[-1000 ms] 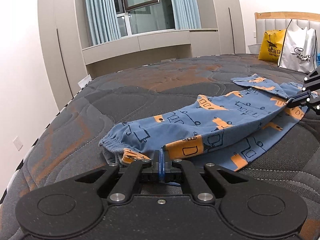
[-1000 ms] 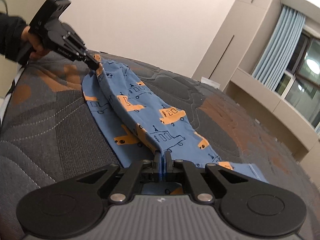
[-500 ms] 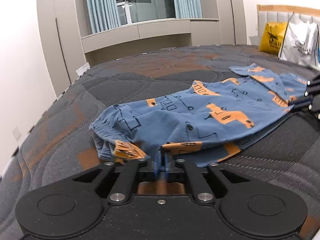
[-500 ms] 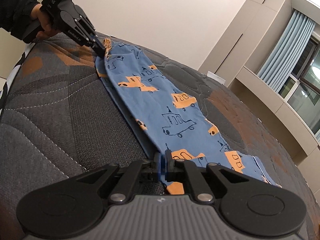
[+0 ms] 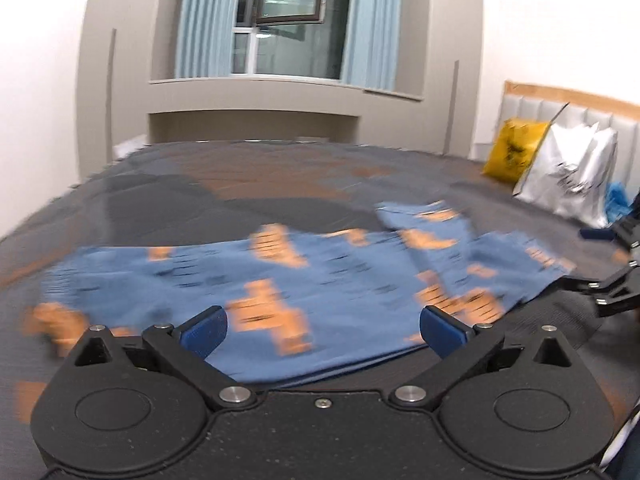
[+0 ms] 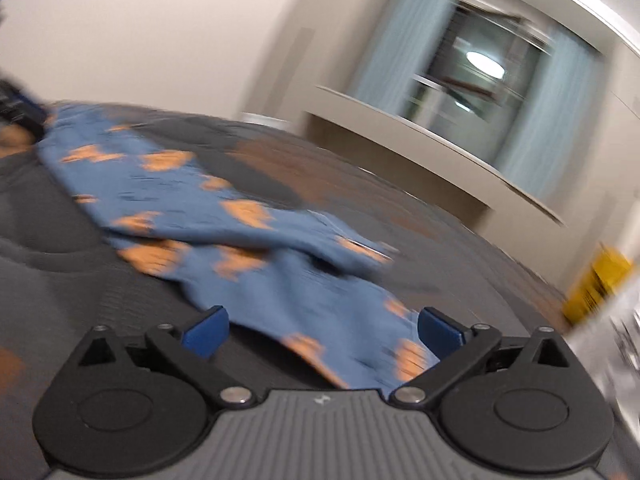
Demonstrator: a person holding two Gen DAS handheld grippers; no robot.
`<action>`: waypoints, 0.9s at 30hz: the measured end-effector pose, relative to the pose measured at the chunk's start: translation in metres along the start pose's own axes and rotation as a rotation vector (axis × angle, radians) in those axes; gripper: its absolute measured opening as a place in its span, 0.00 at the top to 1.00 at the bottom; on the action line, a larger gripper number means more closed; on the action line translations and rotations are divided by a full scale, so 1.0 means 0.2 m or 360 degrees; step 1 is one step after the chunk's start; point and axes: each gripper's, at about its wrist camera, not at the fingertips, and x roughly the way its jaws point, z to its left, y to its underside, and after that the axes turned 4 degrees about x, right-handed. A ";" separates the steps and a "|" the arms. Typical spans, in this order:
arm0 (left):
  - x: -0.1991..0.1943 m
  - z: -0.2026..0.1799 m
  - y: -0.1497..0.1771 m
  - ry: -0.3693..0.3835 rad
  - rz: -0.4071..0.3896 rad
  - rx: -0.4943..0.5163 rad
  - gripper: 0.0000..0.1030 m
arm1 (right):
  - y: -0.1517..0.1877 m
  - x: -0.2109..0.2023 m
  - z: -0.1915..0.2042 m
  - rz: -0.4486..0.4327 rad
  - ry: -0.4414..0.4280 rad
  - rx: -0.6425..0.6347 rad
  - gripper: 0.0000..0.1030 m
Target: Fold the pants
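Note:
The blue pants with orange prints lie flat on the dark quilted mattress, folded lengthwise with one leg over the other. My left gripper is open and empty, its blue pads wide apart just in front of the near edge of the pants. My right gripper is open and empty over the other end of the pants. The right gripper also shows at the right edge of the left wrist view. Both views are motion-blurred.
A yellow bag and a white bag lean against the headboard at the far right. A window ledge and curtains stand beyond the bed's far edge. The yellow bag shows in the right wrist view.
Both grippers have opened and let go of the pants, which now lie flat on the mattress. Both grippers have drawn back and are moving, blurring the views.

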 end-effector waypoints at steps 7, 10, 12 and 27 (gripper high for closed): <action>0.34 -0.33 -0.11 0.0241 0.0040 -0.0125 0.01 | 0.04 0.14 -0.47 0.0191 -0.0006 0.0558 0.00; 0.50 -0.35 -0.15 0.0310 0.0074 -0.0233 0.01 | 0.04 0.26 -0.58 0.0266 -0.0135 0.0689 0.00; 0.59 -0.34 -0.16 0.0346 0.0107 -0.0334 0.01 | 0.02 0.37 -0.65 0.0312 -0.0208 0.0748 0.00; 0.73 -0.23 -0.10 0.0445 0.0105 -0.0622 0.18 | -0.67 1.11 -0.40 0.0552 -0.0715 0.0701 0.11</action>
